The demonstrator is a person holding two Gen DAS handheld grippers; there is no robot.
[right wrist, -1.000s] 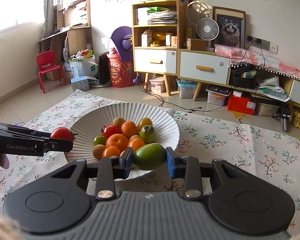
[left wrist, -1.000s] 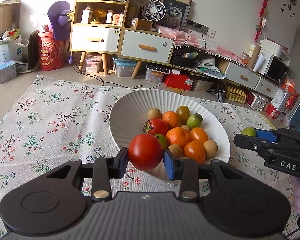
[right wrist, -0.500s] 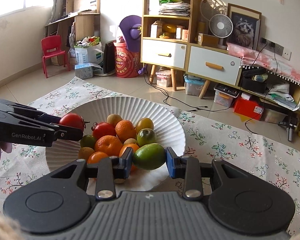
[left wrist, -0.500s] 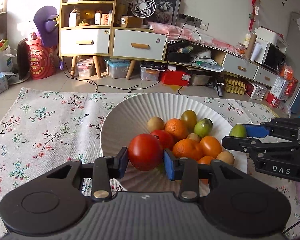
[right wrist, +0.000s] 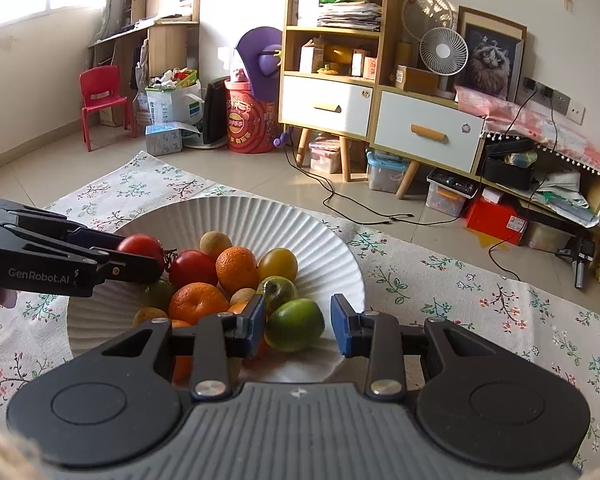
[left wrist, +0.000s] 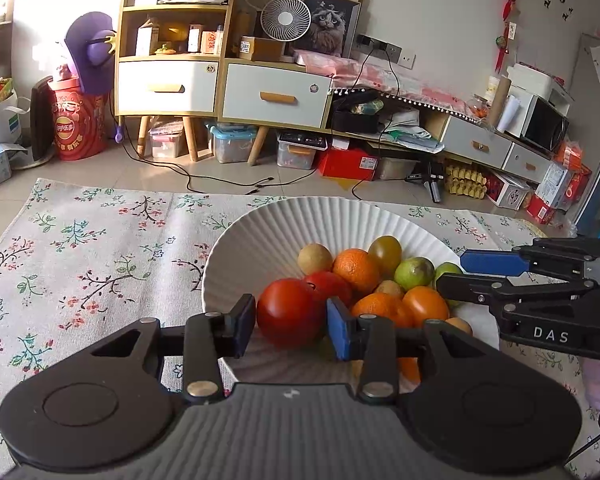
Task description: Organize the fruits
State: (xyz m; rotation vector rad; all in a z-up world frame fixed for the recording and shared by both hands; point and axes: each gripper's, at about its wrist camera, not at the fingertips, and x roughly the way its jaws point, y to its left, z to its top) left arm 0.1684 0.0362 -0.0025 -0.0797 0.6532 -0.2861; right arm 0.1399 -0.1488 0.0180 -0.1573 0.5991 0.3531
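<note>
My left gripper [left wrist: 291, 316], jaws opening, brackets a round red tomato [left wrist: 290, 312] above the ribbed white bowl [left wrist: 260, 236]; my right gripper [right wrist: 298, 322], loosened, brackets an oval green fruit [right wrist: 295, 324] beside piled oranges [right wrist: 236, 268].

The plate [left wrist: 260, 240] looks like matt white ceramic, finely ribbed. On it the tomato [left wrist: 290, 312] is smooth and glossy, the orange [left wrist: 356, 266] beside it dimpled. Under the plate, the cloth [left wrist: 100, 260] is coarse woven fabric with printed flowers. Beyond the plate, the cabinet [right wrist: 340, 92] is pale wood.
</note>
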